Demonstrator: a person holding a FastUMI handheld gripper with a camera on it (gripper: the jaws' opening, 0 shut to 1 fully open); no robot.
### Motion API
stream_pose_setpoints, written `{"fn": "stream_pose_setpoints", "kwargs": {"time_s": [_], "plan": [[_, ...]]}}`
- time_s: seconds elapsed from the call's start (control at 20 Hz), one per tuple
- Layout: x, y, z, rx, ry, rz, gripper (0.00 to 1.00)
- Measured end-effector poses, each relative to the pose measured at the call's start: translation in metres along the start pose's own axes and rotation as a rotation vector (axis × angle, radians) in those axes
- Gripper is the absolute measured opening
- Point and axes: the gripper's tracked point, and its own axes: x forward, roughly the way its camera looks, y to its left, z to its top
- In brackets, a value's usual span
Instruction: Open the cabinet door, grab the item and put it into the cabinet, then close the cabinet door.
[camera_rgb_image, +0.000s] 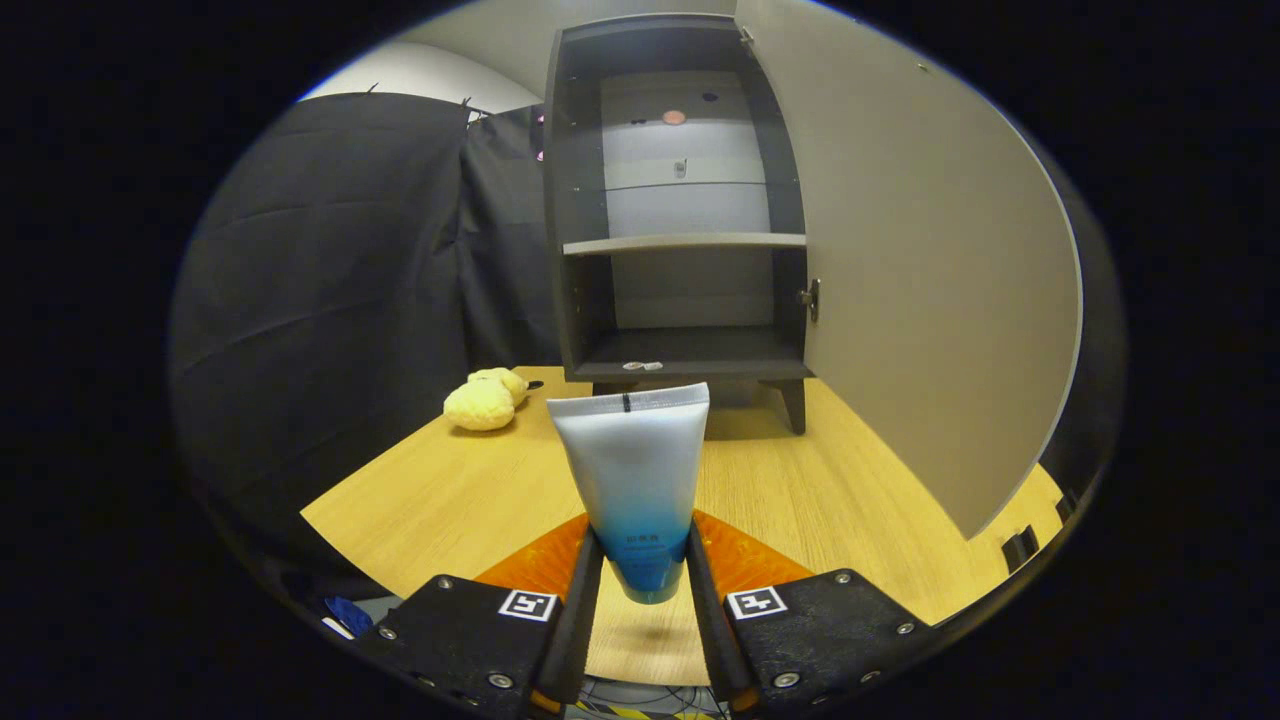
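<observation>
A white tube with a blue lower end (636, 480) stands upright between my fingers, lifted off the wooden table (820, 500), crimped end up. My gripper (642, 570) is shut on the tube's blue end, both fingers pressing its sides. Beyond the tube stands the dark cabinet (680, 200) on short legs, its interior showing a light shelf (685, 243) and a dark bottom floor (690, 350). The cabinet's light door (920, 280) is swung wide open to the right of the fingers.
A yellow plush toy (485, 398) lies on the table left of the cabinet. Black cloth (330, 300) hangs behind and to the left. The table's left edge runs diagonally just left of my fingers.
</observation>
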Motion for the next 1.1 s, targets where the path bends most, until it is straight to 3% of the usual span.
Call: {"fn": "stream_pose_setpoints", "kwargs": {"time_s": [0.45, 1.1], "plan": [[0.034, 0.008, 0.134, -0.070, -0.105, 0.018, 0.47], [0.209, -0.021, 0.300, -0.094, -0.218, -0.006, 0.47]]}}
